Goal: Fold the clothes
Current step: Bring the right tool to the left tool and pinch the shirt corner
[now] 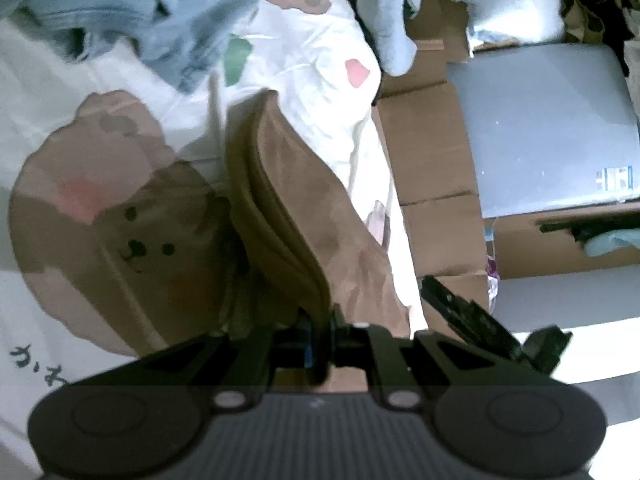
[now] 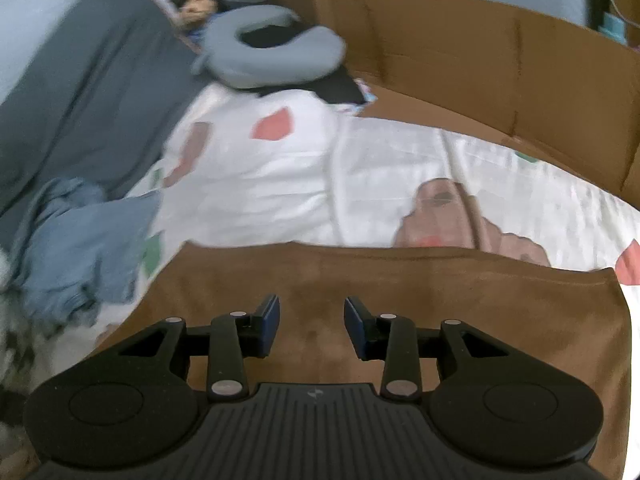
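Observation:
A brown garment (image 1: 304, 200) rises from the bear-print white sheet (image 1: 60, 120) in the left wrist view, its doubled edge running up out of my left gripper (image 1: 320, 344), which is shut on that edge. The right wrist view shows the same brown garment (image 2: 400, 300) spread flat on the sheet (image 2: 320, 184). My right gripper (image 2: 312, 328) hovers over it, open, its blue pads apart with only the cloth's flat surface behind them. A black piece, probably the right gripper (image 1: 480, 320), shows to the right of the left one.
A crumpled blue garment (image 2: 80, 240) lies at the sheet's left edge. A grey neck pillow (image 2: 272, 52) sits at the far end beside a dark grey mat (image 2: 80, 80). Cardboard boxes (image 2: 480, 60) line the right side, with a grey lid (image 1: 540, 128) on them.

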`<state>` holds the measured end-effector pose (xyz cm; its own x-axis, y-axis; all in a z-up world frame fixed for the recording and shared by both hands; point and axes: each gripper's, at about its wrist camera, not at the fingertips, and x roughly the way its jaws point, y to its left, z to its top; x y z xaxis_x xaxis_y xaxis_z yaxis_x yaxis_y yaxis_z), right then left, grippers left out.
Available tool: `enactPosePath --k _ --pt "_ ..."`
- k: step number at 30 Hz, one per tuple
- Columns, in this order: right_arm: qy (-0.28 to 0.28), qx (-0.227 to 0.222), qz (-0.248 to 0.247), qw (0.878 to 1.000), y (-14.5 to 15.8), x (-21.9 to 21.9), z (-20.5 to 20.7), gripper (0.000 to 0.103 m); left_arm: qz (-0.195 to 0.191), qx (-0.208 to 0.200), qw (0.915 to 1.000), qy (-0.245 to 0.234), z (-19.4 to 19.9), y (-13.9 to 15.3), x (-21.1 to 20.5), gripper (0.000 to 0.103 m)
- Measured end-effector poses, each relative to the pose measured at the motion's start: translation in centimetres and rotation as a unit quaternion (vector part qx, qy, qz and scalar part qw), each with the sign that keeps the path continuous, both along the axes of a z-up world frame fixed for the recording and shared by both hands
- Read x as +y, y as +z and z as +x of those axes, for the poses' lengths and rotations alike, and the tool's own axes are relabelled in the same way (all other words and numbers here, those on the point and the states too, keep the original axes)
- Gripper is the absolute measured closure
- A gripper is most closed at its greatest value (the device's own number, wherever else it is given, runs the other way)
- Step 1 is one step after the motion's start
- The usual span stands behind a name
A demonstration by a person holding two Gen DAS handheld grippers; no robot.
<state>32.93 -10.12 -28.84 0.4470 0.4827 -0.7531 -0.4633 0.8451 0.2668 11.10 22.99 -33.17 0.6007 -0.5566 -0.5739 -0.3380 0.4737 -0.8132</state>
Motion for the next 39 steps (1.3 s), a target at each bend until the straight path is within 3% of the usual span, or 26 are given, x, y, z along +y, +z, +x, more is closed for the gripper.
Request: enactPosePath --k 2,10,18,27,32,39 --pt "0.016 -0.006 0.0 1.0 1.0 0.3 -1.6 0.048 0.003 0.002 1.0 -0.002 0.6 0.5 -0.3 0.095" --pt "0.106 -0.023 0.0 0.994 3.8 2.4 -7.0 0.048 0.003 -0.006 0.9996 -0.026 3.7 1.9 -1.6 0.095" --pt "0.19 -0.04 0.01 0.981 4.9 5.1 -11.0 0.043 0.01 0.014 0.9991 -0.038 5.6 3.2 -2.8 0.095" --pt "0.259 -0.102 -0.038 0.96 3.9 9.9 -13.9 0.039 -0.004 0.041 0.999 -0.019 5.6 3.3 -2.8 0.095" --pt "0.265 -0.138 -0.076 0.951 2.7 12.3 -14.6 0.04 -0.011 0.038 0.9991 -0.018 5.3 3.2 -1.6 0.095" --pt "0.29 -0.184 -0.124 0.931 1.6 14.8 -15.9 0.046 -0.027 0.032 0.9991 -0.001 4.8 3.6 -1.4 0.095"
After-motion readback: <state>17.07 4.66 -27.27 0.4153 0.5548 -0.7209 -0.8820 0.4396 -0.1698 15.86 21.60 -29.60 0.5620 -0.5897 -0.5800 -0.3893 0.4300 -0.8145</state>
